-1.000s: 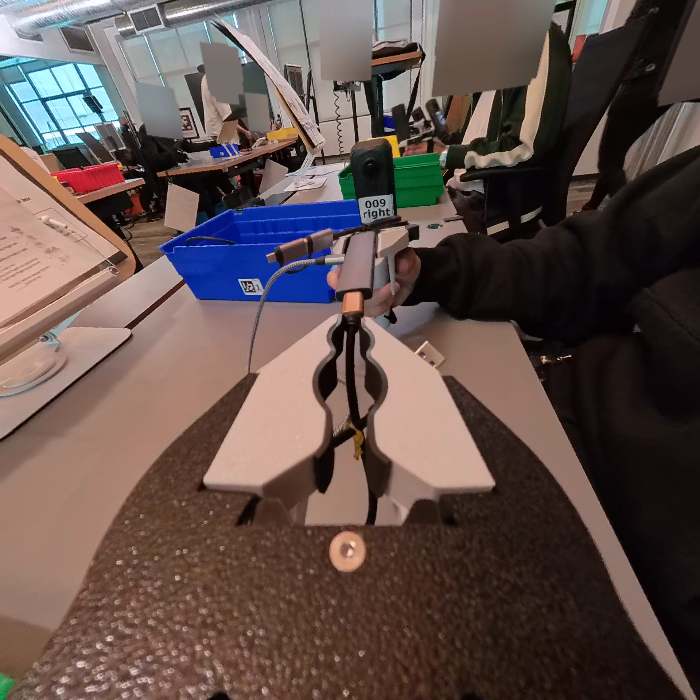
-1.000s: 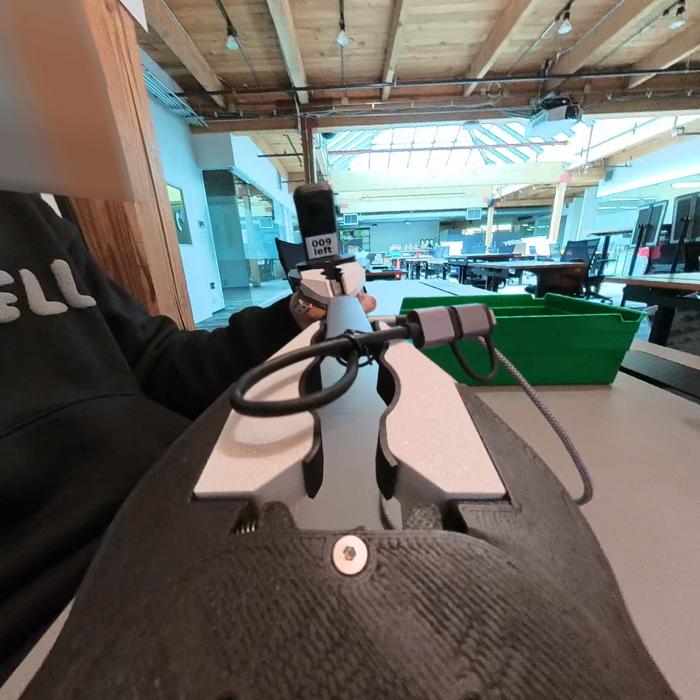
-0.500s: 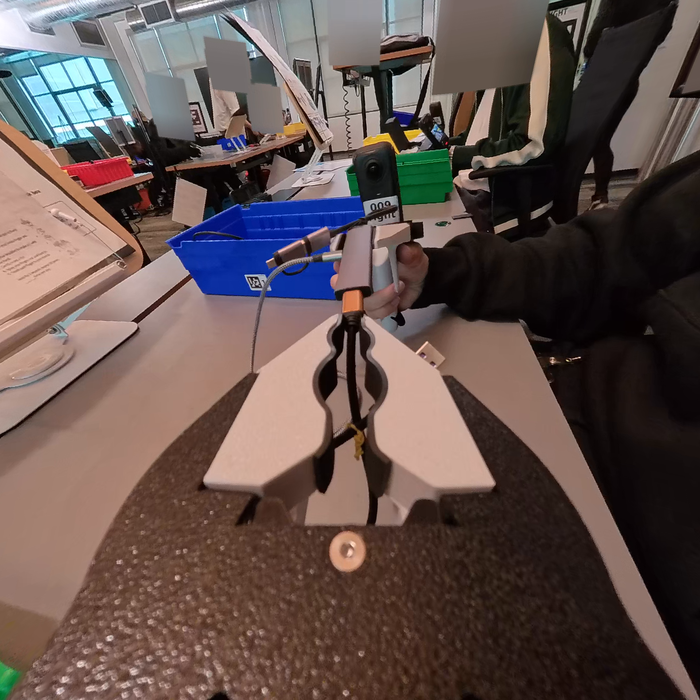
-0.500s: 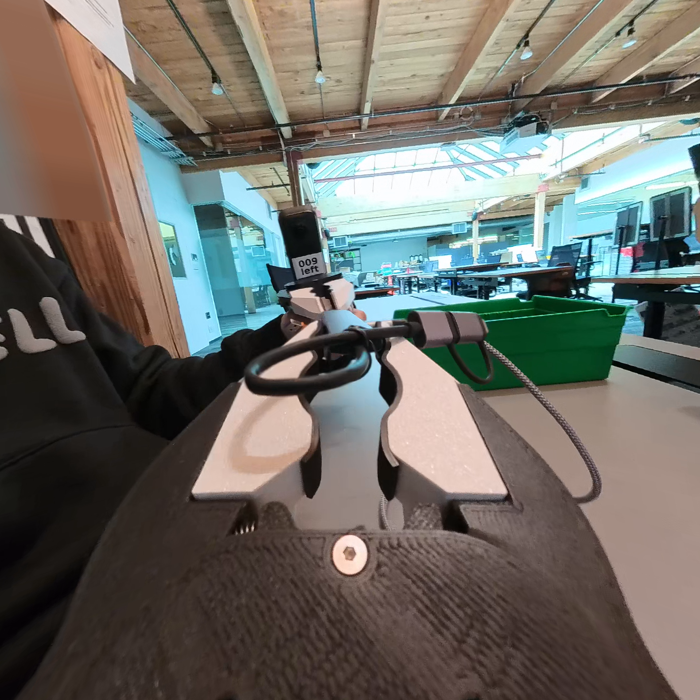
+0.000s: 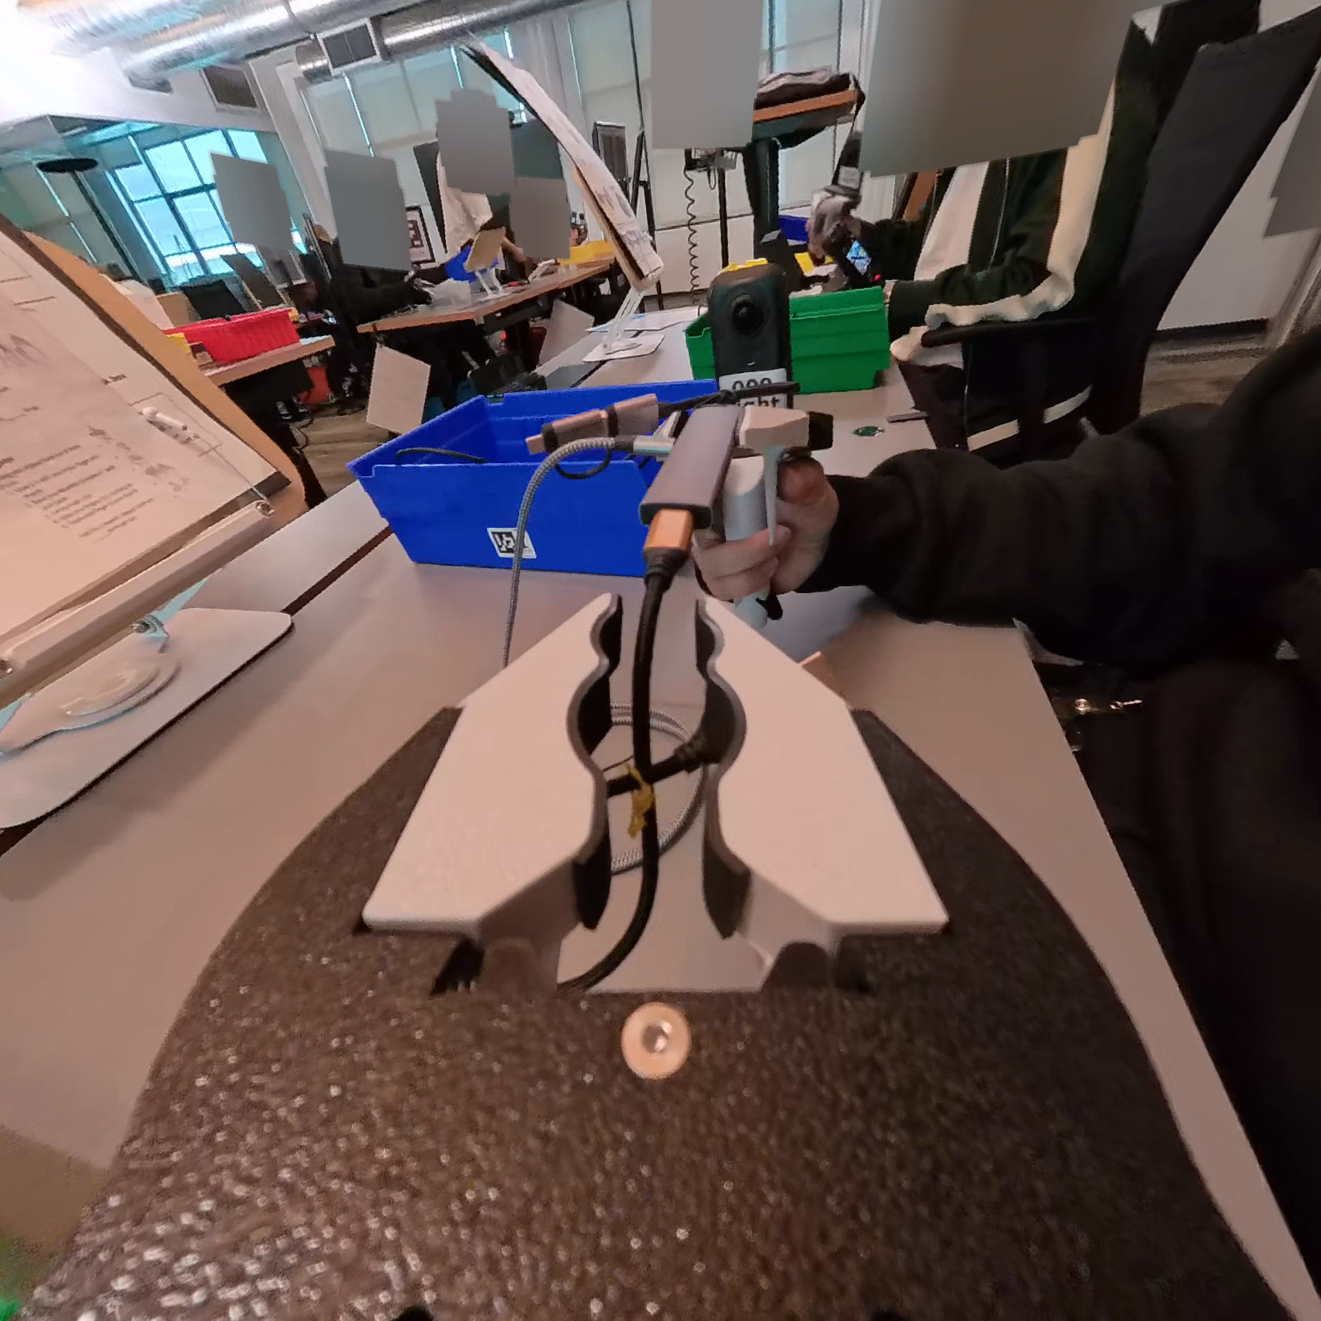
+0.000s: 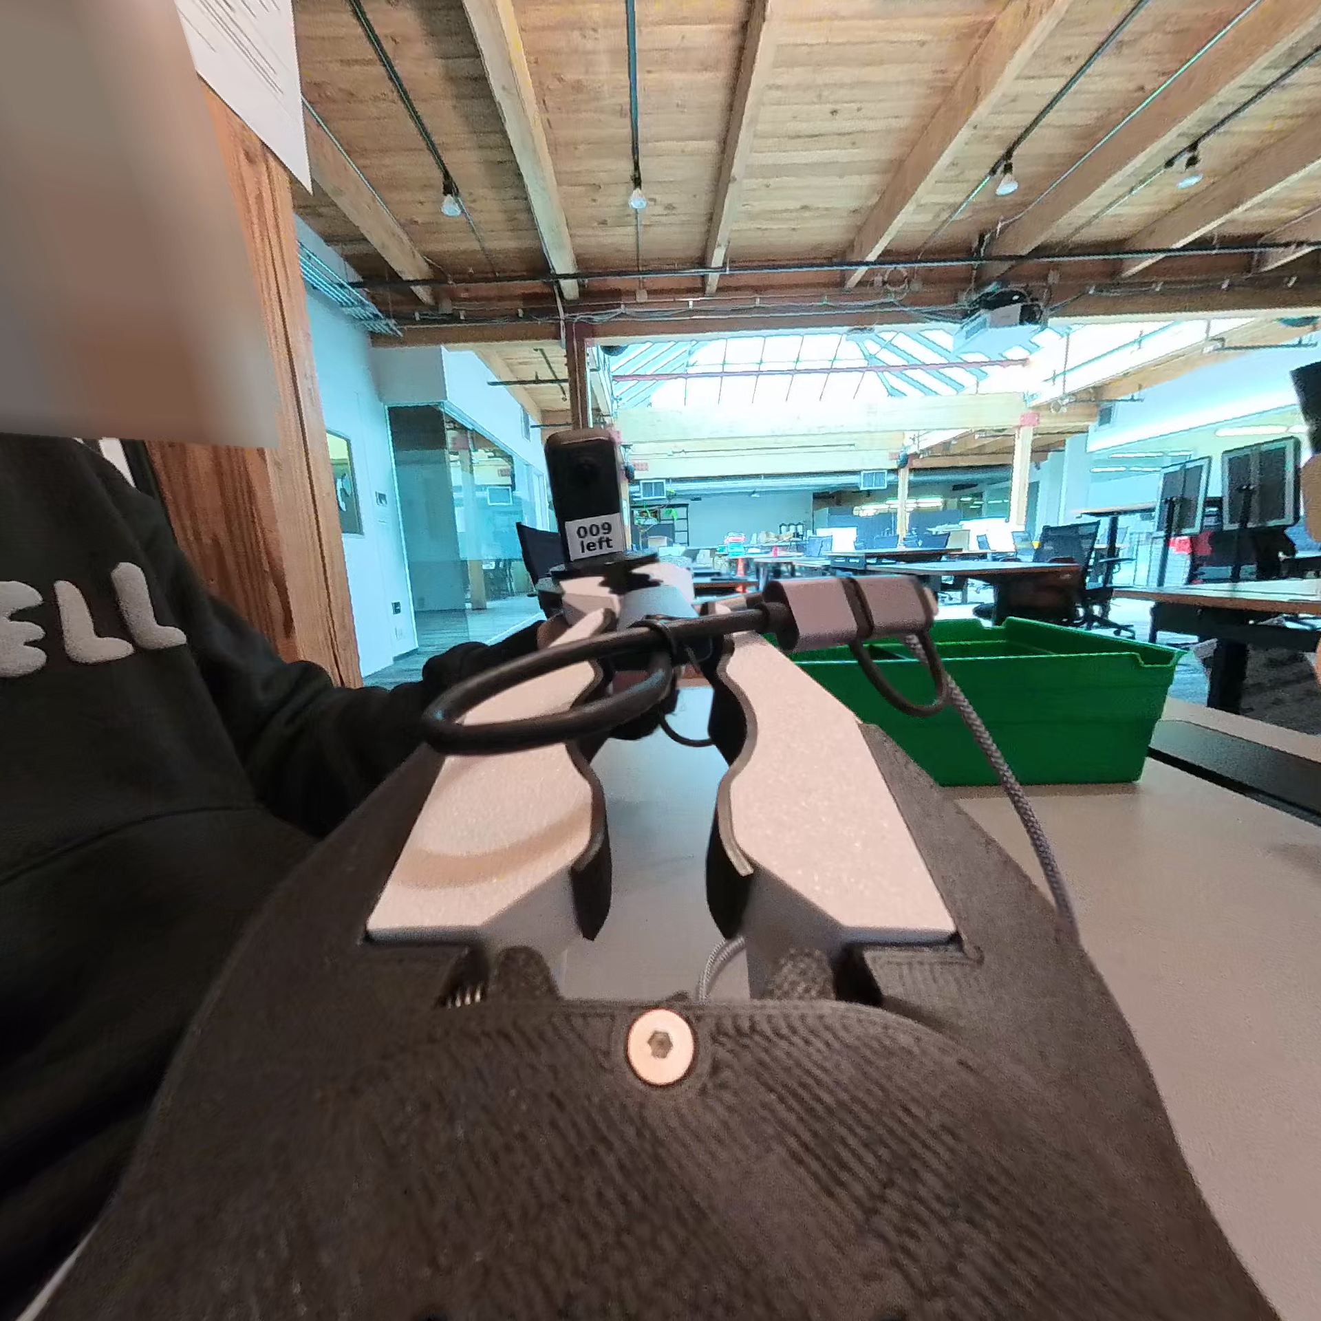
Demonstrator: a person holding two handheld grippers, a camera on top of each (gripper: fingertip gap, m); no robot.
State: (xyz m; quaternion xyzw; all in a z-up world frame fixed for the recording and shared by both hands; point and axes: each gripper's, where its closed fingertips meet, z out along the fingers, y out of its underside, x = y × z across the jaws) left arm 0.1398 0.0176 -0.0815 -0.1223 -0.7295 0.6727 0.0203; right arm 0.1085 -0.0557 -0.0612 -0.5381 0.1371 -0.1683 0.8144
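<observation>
Grey slim metal hub (image 5: pixel 690 464) sits clamped at the tips of the right gripper's (image 6: pixel 657 643) jaws, above the worktop (image 5: pixel 357 679). Its orange-collared black cable (image 5: pixel 647 679) drops through the left gripper's (image 5: pixel 654 622) parted jaws, loose between them. A braided grey cable (image 5: pixel 522 515) hangs to their left.

Wood-beamed ceiling (image 6: pixel 715 143) (skylit), grey desks (image 5: pixel 286 715), large windows (image 5: pixel 179 193)

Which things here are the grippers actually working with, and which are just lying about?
Being handled:
- grey hub, held in the right gripper
- black cable, plugged into the hub and running through the open left gripper
- braided cable, hanging from the hub

Lying about:
- blue bin
- green bin
- document stand
</observation>
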